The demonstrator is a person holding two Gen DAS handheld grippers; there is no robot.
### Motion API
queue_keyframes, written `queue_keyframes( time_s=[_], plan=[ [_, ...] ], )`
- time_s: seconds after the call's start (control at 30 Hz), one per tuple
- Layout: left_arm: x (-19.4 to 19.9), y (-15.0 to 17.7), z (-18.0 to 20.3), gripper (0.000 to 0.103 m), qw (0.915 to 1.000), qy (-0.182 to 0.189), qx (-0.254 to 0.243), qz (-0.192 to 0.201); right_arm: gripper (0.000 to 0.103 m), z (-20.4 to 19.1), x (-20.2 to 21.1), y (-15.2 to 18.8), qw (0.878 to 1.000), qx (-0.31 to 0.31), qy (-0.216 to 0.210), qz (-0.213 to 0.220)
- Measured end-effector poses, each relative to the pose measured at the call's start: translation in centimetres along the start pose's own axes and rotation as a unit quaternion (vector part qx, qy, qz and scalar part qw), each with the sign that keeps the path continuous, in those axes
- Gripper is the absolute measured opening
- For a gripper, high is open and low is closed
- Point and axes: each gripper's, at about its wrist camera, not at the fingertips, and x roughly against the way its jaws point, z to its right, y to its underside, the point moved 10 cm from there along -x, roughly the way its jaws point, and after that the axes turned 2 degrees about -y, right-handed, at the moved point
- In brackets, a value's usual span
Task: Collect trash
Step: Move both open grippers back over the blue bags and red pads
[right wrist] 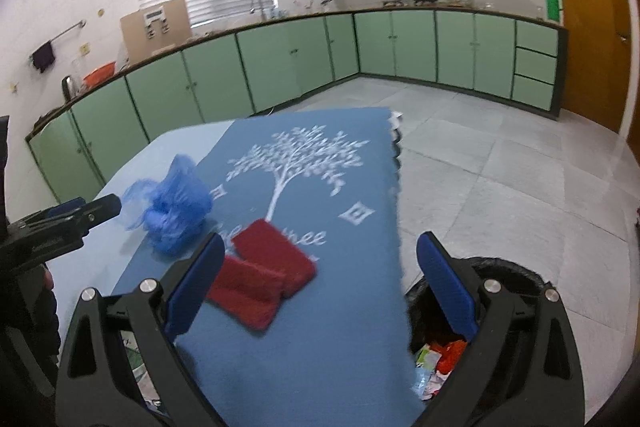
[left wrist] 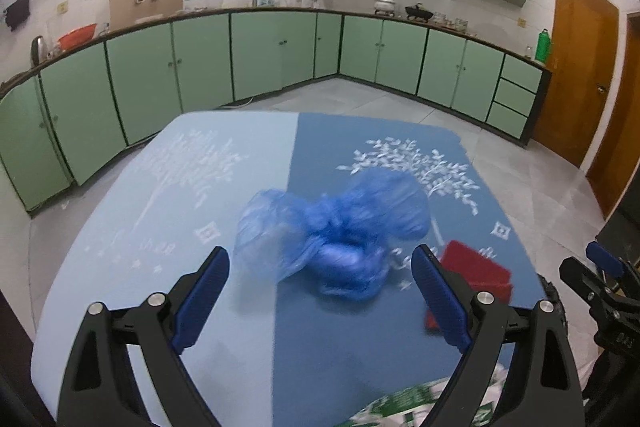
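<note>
Trash is already seen inside the black-lined bin (right wrist: 500, 311) standing on the floor just beside the counter's (right wrist: 320, 347) right edge: crumpled wrappers in red, green and white lie at its bottom, so part of the collecting may be judged done. What is left on the blue tree-patterned cloth is a crumpled blue plastic bag (left wrist: 336, 231), lying near the middle of the counter, and two red cloth-like pads (right wrist: 264, 279), overlapping one another nearer the bin side; whether the pads count as trash cannot be told. The left tongs (left wrist: 320, 299) are held wide open and empty, with the blue bag lying ahead of and between the fingers but apart from both. The right tongs (right wrist: 320, 291) are likewise spread wide and hold nothing; one finger is seen over the red pads and the other over the bin's rim. A green-and-white printed bag or package (left wrist: 416, 403) shows at the near edge, too blurred to name. The bag is judged the next item to be taken and carried to the bin, which means most of the visible work remains.
</note>
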Motion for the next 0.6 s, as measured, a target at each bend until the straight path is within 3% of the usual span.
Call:
queue_keyframes(
  time_s=[0.17,0.3,0.6],
  plan=[
    [-0.3,1.3,-1.7,0.090,0.9998,-0.011,0.007,-0.011,0.094,-1.6,-1.1,1.1,1.000,0.017,-0.017,-0.018],
    [-0.4,2.0,-2.6,0.090,0.9996,-0.017,0.011,-0.019,0.083,-2.6,-2.1,1.9,0.999,0.020,-0.031,-0.037],
    [-0.9,2.7,-3.5,0.090,0.9993,-0.020,0.014,-0.028,0.078,-4.9,-3.9,3.1,0.996,0.028,-0.048,-0.066]
  ],
)
